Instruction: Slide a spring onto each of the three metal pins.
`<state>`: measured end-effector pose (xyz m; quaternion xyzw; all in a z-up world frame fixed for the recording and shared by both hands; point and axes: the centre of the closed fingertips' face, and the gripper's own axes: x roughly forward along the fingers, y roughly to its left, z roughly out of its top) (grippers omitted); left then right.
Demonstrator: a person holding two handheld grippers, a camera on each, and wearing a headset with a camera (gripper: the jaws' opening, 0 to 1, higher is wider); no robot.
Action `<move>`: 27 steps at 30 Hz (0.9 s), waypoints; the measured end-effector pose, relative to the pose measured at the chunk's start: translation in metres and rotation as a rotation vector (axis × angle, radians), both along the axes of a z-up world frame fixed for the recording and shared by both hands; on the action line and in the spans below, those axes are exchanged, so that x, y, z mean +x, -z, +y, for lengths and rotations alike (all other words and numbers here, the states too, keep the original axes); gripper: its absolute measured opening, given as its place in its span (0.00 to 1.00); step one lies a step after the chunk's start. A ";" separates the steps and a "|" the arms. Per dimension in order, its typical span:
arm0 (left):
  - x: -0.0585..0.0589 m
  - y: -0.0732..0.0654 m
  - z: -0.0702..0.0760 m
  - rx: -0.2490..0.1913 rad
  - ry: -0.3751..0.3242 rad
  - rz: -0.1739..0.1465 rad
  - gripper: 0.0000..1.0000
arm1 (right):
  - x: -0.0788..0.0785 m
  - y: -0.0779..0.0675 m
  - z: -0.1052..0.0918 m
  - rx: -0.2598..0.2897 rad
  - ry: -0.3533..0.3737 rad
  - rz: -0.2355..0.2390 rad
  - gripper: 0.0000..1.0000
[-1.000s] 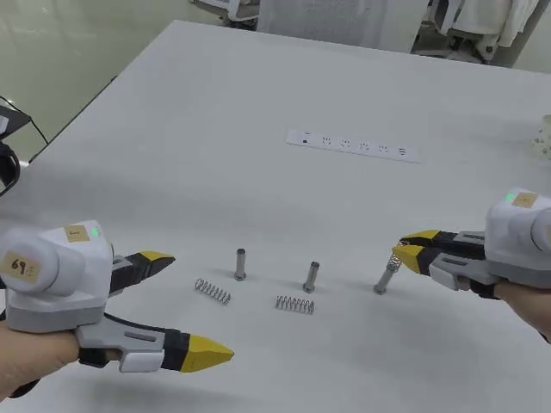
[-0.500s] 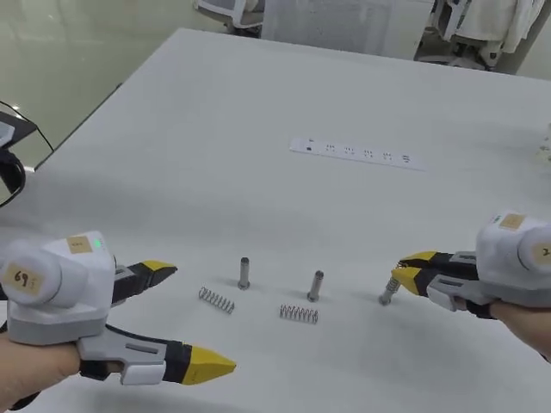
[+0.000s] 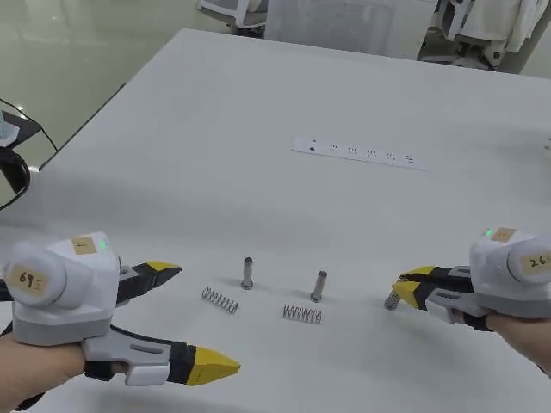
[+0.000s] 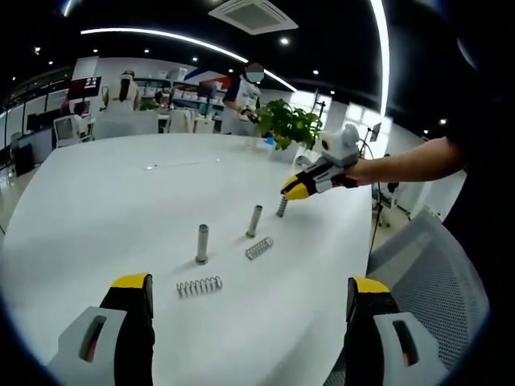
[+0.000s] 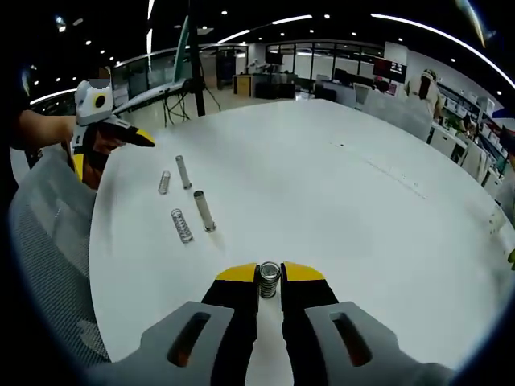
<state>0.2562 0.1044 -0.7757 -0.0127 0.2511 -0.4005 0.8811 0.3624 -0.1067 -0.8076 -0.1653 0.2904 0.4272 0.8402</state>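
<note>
Two bare metal pins [image 3: 248,272] [image 3: 319,286] stand upright on the white table [image 3: 258,129]. A loose spring [image 3: 219,299] lies left of them and another [image 3: 302,314] lies in front of the middle pin. My right gripper [image 3: 405,289] is shut on a third spring [image 3: 393,298], which sits on the rightmost pin. In the right gripper view that spring [image 5: 269,277] shows between the closed yellow tips [image 5: 269,272]. My left gripper [image 3: 194,318] hangs open at the lower left, short of the loose springs [image 4: 199,285] [image 4: 258,248] and holding nothing.
A white power strip [image 3: 360,154] lies flat farther back on the table. A dark object [image 3: 9,163] hangs off the table's left edge. A grey mesh chair [image 4: 434,273] stands close to the near edge. People stand far off in the room.
My right gripper has sunk lower with its spring down the rightmost pin, so less of that pin shows. The left gripper stays open in about the same place.
</note>
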 end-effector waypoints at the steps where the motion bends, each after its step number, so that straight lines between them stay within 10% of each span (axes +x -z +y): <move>1: 0.000 0.000 0.000 0.002 0.001 -0.001 0.97 | -0.001 0.002 0.000 -0.006 -0.002 0.001 0.08; 27: -0.002 -0.001 -0.001 -0.003 0.005 -0.005 0.95 | -0.001 -0.011 0.003 0.030 0.024 -0.032 0.19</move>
